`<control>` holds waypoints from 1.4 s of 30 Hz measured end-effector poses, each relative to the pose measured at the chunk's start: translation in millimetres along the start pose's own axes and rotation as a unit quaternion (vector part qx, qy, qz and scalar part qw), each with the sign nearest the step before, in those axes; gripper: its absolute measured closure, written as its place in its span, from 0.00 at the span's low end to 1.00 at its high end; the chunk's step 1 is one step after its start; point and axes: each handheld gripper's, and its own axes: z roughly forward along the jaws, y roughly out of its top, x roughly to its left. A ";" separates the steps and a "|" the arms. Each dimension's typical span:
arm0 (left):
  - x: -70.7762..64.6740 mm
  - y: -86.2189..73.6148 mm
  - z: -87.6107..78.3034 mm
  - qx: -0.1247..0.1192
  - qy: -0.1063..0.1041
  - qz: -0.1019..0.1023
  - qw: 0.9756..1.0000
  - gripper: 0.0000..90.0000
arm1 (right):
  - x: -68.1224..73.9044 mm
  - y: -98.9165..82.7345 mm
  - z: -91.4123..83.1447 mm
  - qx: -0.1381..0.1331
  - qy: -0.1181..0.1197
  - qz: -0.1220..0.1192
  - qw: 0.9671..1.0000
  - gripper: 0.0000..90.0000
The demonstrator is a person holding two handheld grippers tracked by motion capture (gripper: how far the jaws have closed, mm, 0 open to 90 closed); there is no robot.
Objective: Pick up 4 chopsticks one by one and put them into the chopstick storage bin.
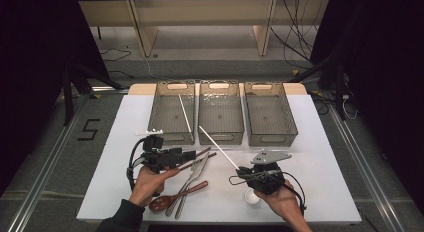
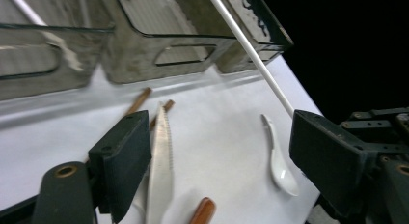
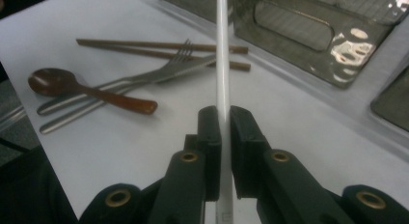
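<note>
White desk (image 1: 310,157) under dim light: three clear bins at the back, cutlery at the front, a white chopstick being held up at the right.

Going left to right, the left gripper (image 1: 192,155) is hovering with its jaws standing wide apart and gripping nothing; in the left gripper view they are framing a serrated knife (image 2: 160,171) lying on the desk between and beneath them, with brown chopsticks (image 2: 140,101) just beyond and a white ceramic spoon (image 2: 279,161) lying nearer the right-hand jaw. The right gripper (image 3: 224,132) is clamping its jaws nearly shut on the white chopstick (image 3: 223,55), which is running straight up between the pads and slanting toward the middle bin (image 1: 221,112). A second white chopstick (image 1: 185,114) is leaning in the left bin (image 1: 172,112).
</note>
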 end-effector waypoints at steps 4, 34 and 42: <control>-4.0 -2.7 4.7 -0.005 -0.013 -0.021 1.000 0.25 | 6.4 1.9 1.6 -0.020 0.005 -0.004 1.000 0.94; -20.4 -13.2 23.5 -0.011 -0.098 -0.061 0.993 0.62 | 40.2 8.2 17.2 -0.078 0.038 -0.018 0.996 0.94; -23.5 -13.8 24.7 -0.014 -0.112 -0.059 0.992 0.73 | 42.9 8.0 18.0 -0.086 0.042 -0.020 0.995 0.94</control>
